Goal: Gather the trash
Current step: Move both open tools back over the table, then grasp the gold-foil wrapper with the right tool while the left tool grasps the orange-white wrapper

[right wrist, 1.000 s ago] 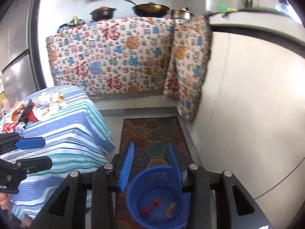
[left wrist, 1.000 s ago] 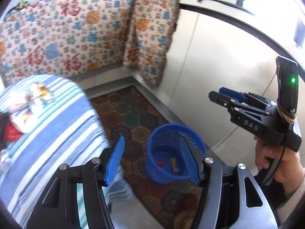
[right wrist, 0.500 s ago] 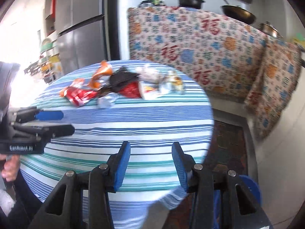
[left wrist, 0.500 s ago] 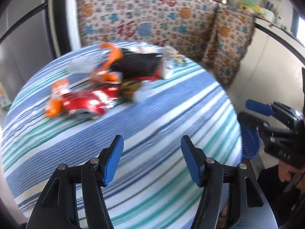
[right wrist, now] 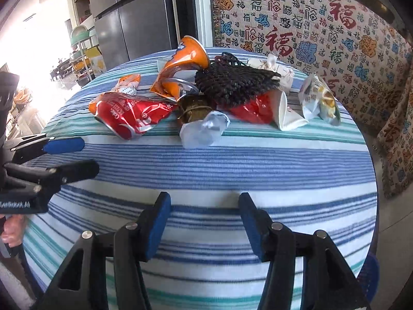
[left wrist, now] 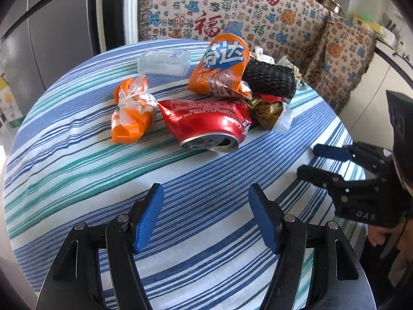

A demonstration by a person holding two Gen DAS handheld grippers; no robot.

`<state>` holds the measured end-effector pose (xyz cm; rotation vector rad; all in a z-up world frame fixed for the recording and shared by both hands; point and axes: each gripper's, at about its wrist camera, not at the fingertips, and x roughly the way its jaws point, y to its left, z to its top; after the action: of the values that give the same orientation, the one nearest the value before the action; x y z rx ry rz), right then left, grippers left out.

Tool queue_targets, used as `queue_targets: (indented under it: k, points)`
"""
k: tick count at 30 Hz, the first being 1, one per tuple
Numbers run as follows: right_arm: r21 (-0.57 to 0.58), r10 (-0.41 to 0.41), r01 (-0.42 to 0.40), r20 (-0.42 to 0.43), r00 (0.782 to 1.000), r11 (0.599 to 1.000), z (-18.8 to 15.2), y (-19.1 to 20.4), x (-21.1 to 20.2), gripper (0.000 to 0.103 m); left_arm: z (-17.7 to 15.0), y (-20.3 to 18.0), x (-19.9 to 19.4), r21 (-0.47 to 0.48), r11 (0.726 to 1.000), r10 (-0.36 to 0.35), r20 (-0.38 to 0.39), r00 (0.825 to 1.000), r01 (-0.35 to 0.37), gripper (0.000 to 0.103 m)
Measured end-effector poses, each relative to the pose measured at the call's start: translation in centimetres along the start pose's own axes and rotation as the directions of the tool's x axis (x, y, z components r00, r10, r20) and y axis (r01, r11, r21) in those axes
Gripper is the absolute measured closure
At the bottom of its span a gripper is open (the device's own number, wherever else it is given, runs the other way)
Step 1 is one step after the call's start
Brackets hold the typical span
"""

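A pile of trash lies on the striped round table (left wrist: 180,206): a crushed red cola can (left wrist: 209,124), an orange snack bag (left wrist: 222,64), an orange wrapper (left wrist: 131,111), a black mesh piece (left wrist: 268,80) and a clear packet (left wrist: 165,62). In the right wrist view I see the red can (right wrist: 131,118), a crumpled white wrapper (right wrist: 204,131), a red-and-white paper cup (right wrist: 265,108) and the black mesh (right wrist: 235,82). My left gripper (left wrist: 206,219) is open and empty, short of the can. My right gripper (right wrist: 204,222) is open and empty, also over bare cloth.
A patterned cloth (left wrist: 232,15) covers the counter behind the table. A grey fridge (right wrist: 134,18) stands at the back left. The blue bin's rim (right wrist: 369,279) shows low at the right, beside the table edge. The right gripper also appears in the left wrist view (left wrist: 322,162).
Both grippers have swung from the blue bin on the floor to the table and moved closer to the trash pile. Both stay open and empty.
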<state>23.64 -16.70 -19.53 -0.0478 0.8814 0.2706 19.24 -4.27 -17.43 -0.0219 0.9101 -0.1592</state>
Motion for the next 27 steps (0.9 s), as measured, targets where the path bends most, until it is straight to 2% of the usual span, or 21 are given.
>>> queue_targets:
  k: [4,7,11,13,18,22,27]
  points:
    - [-0.053,-0.003,0.002,-0.01,1.0,0.999,2.3,1.0,2.2,0.038,-0.4,0.7,0.1,0.005,1.0,0.015,0.01,1.0,-0.015,0.033]
    - [-0.061,-0.005,0.004,-0.013,1.0,0.998,3.9,1.2,3.5,0.037,-0.8,0.6,0.1,0.026,0.999,0.045,0.03,0.999,-0.046,0.033]
    - [-0.042,-0.03,0.031,0.01,0.999,0.999,4.7,0.9,4.1,0.039,-0.9,0.8,-0.1,0.017,0.999,0.047,0.038,0.998,-0.048,0.033]
    - [-0.049,-0.009,0.011,0.024,1.0,0.999,4.9,0.8,3.9,0.064,-1.0,0.9,-0.1,0.013,0.999,0.048,0.04,0.998,-0.049,0.033]
    - [-0.04,0.002,-0.001,0.02,1.0,0.999,3.5,1.0,2.7,0.064,-1.2,0.8,-0.2,0.011,0.998,0.054,0.043,0.998,-0.054,0.033]
    - [-0.033,-0.027,0.028,0.017,0.999,0.999,1.1,1.2,0.8,0.064,-1.3,1.1,-0.4,-0.005,0.999,0.05,0.046,0.998,-0.05,0.033]
    - [0.039,-0.086,0.085,0.009,0.996,0.996,-1.7,0.6,-1.6,0.064,-1.1,1.0,-0.3,-0.009,0.999,0.052,0.046,0.998,-0.052,0.033]
